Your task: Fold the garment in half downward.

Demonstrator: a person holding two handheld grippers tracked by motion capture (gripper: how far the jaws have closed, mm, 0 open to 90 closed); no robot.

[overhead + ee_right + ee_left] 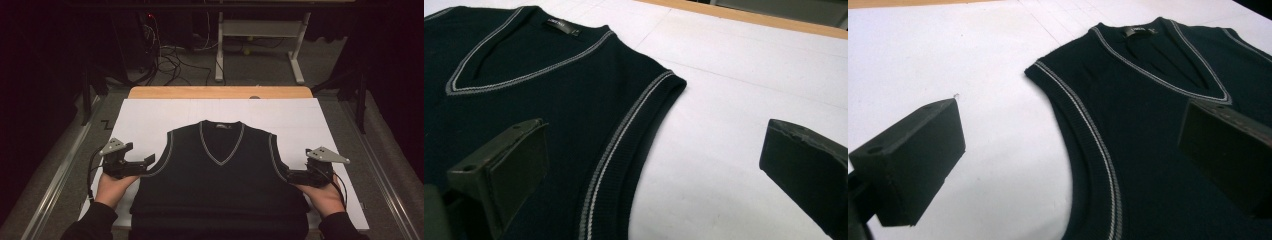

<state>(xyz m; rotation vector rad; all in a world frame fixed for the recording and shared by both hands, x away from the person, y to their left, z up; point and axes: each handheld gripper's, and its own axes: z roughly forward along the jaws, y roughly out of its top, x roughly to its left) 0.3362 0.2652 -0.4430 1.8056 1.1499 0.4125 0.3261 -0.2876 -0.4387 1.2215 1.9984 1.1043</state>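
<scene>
— While the vest [220, 170] lies flat on the white sheet [300, 120], where do the tools stand?

— One at each side of it; the left gripper [148, 161] sits at the vest's left armhole, the right gripper [289, 175] at the opposite armhole, each carried in a hand [112, 187] that comes in from the near edge.

— Are the jaws pinching the knit?

— No; both pairs are spread wide with nothing pressed between them. From the left gripper view, one jaw hangs over bare white sheet and the other over the dark body of the vest, with the striped armhole edge [1088, 135] running between them; the right gripper view gives the mirror of that, one jaw above the knit, the other above the sheet.

— And how does the garment lie?

— Front up, V-neck [221, 145] pointing toward the person, collar label [561, 26] at the far end; the hem reaches the near edge of the sheet. Pale trim follows the neckline and both armholes.

— What is under the sheet?

— A wooden table [220, 92]; its far edge shows beyond the white.
</scene>
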